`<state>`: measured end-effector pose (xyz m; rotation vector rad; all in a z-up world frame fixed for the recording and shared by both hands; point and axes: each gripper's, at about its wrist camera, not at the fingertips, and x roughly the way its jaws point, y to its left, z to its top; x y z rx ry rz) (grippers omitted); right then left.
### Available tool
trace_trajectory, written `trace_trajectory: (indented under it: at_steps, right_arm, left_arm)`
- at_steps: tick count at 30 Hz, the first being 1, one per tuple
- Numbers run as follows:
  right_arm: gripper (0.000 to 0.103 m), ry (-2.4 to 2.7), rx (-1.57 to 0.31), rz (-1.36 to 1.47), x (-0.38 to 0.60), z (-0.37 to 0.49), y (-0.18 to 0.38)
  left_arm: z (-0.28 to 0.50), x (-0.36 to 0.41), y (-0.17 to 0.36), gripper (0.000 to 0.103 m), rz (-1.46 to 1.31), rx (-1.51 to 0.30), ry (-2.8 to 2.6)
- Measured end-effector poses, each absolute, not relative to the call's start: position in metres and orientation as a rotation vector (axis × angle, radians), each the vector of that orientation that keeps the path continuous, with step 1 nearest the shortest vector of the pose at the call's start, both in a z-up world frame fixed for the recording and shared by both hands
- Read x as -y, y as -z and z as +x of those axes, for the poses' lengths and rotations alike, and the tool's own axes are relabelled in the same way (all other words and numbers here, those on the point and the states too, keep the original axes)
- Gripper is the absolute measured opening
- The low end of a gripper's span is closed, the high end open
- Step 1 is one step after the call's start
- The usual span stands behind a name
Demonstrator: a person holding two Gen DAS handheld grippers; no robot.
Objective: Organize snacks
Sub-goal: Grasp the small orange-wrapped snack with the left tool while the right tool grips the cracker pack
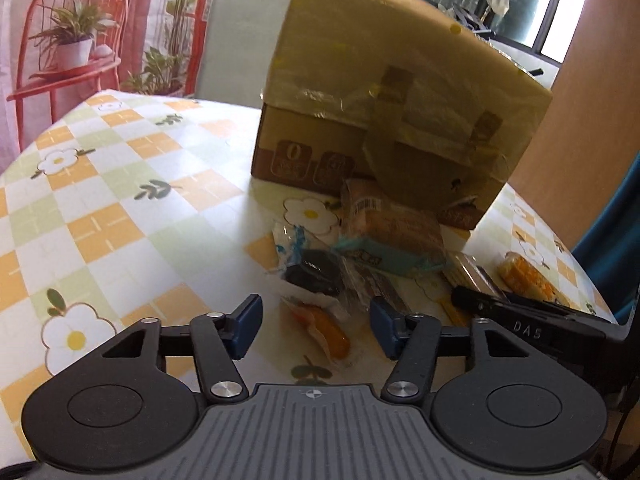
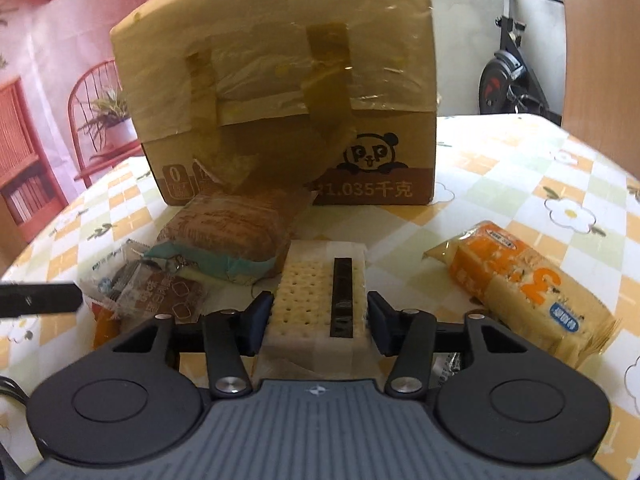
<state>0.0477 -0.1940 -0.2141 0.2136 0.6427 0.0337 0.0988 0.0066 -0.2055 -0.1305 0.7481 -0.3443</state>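
- Evidently the picking step: the right gripper (image 2: 318,322) straddles the cracker packet (image 2: 316,300) lying just in front of the cardboard box (image 2: 280,80), jaws apart and not yet pinching.
- Next, I judge, squeeze gently and lift toward the box.
- Left gripper (image 1: 316,328) is spread wide over an orange sweet (image 1: 330,330), empty.
- One box; roughly six snack packets before it.

Both of the 2 views sit low over the checked surface (image 1: 100,208), each looking forward along its own jaws toward the taped cardboard box (image 1: 400,92). The left wrist view faces it from the left, somewhat farther back; the right wrist view faces it more squarely and closer. They share the box, the brown bread pack (image 2: 236,228) and the orange cracker pack (image 2: 524,288).
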Motion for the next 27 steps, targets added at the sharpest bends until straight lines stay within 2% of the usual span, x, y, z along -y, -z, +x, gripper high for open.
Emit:
trace_trajectory:
  at_steps: [14, 16, 27]
  right_arm:
    - [0.053, -0.043, -0.633, 0.244, 0.197, 0.045, 0.214]
    - [0.053, -0.044, -0.633, 0.244, 0.197, 0.045, 0.214]
    - [0.053, -0.044, -0.633, 0.247, 0.197, 0.045, 0.215]
  left_arm:
    - [0.105, 0.006, 0.222, 0.044, -0.126, -0.804, 0.304]
    - [0.105, 0.008, 0.223, 0.029, -0.126, -0.802, 0.324]
    - [0.101, -0.004, 0.218, 0.02, -0.159, -0.779, 0.274]
